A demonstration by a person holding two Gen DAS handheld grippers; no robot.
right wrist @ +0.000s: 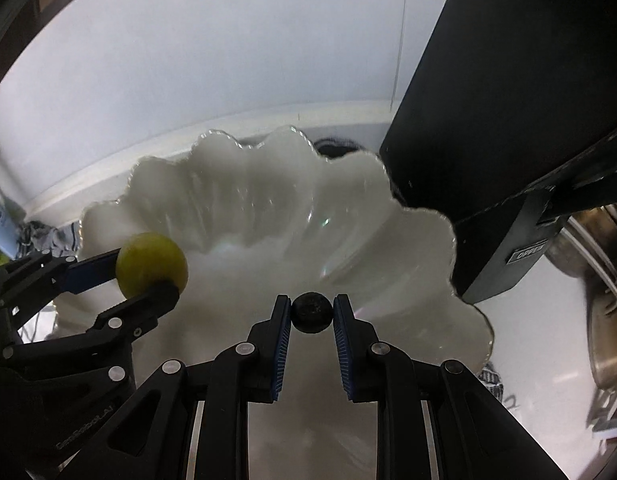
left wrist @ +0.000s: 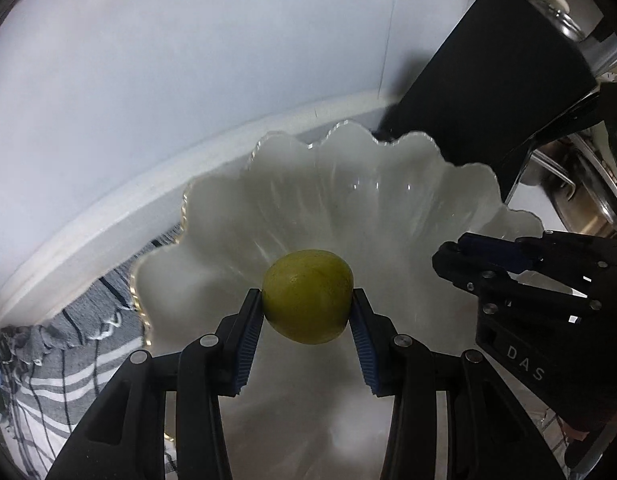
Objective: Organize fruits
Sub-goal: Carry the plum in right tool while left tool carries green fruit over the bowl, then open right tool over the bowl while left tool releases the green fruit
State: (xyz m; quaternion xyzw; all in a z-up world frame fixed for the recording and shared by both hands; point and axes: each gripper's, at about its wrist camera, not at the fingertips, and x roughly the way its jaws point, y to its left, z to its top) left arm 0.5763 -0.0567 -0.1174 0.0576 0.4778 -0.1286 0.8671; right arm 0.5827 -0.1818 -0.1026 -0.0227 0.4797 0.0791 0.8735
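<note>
My bowl point(left wrist: 388, 200) looks glossy white glass; the green fruit point(left wrist: 307, 297) smooth and matt, the cloth point(left wrist: 68, 360) woven, the pot point(right wrist: 604, 320) shiny metal.

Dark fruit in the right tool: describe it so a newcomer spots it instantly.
Find the white scalloped bowl in the right wrist view. Just in front of its near rim, the right tool pinches a small dark round fruit between blue pads. It is near-black and much smaller than the green fruit in the left tool.
</note>
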